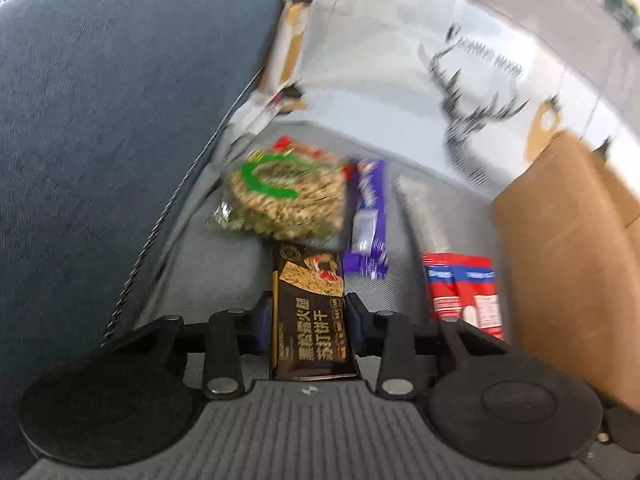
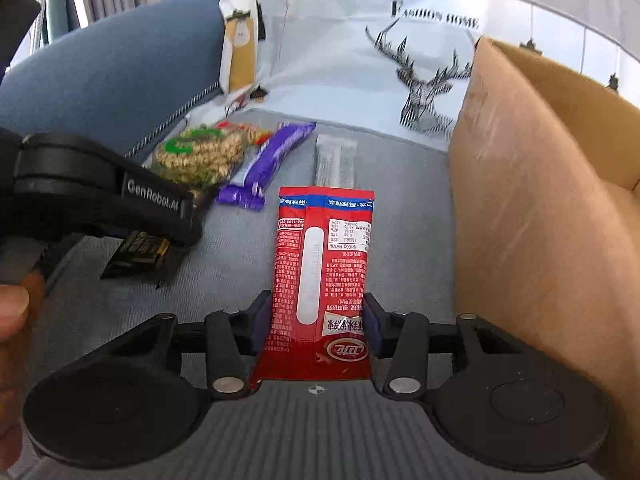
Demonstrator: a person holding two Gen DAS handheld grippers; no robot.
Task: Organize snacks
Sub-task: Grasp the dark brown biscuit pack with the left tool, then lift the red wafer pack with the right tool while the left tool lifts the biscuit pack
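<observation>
My left gripper (image 1: pixel 310 320) is shut on a black cracker packet (image 1: pixel 310 308) with gold print, held just above the grey sofa seat (image 1: pixel 208 264). My right gripper (image 2: pixel 316 324) is shut on a red snack packet (image 2: pixel 320 272), which also shows in the left wrist view (image 1: pixel 464 292). The left gripper appears in the right wrist view (image 2: pixel 176 236) with the black packet (image 2: pixel 140 252) in it. On the seat lie a round grain cake with a green ring (image 1: pixel 280 196) (image 2: pixel 200 152), a purple bar (image 1: pixel 366 220) (image 2: pixel 268 160) and a clear grey packet (image 2: pixel 336 160).
An open cardboard box (image 2: pixel 540 208) stands on the seat at the right, also seen in the left wrist view (image 1: pixel 568 260). A blue sofa arm (image 1: pixel 120 120) rises at the left. A white cushion with a deer print (image 2: pixel 424 96) leans at the back.
</observation>
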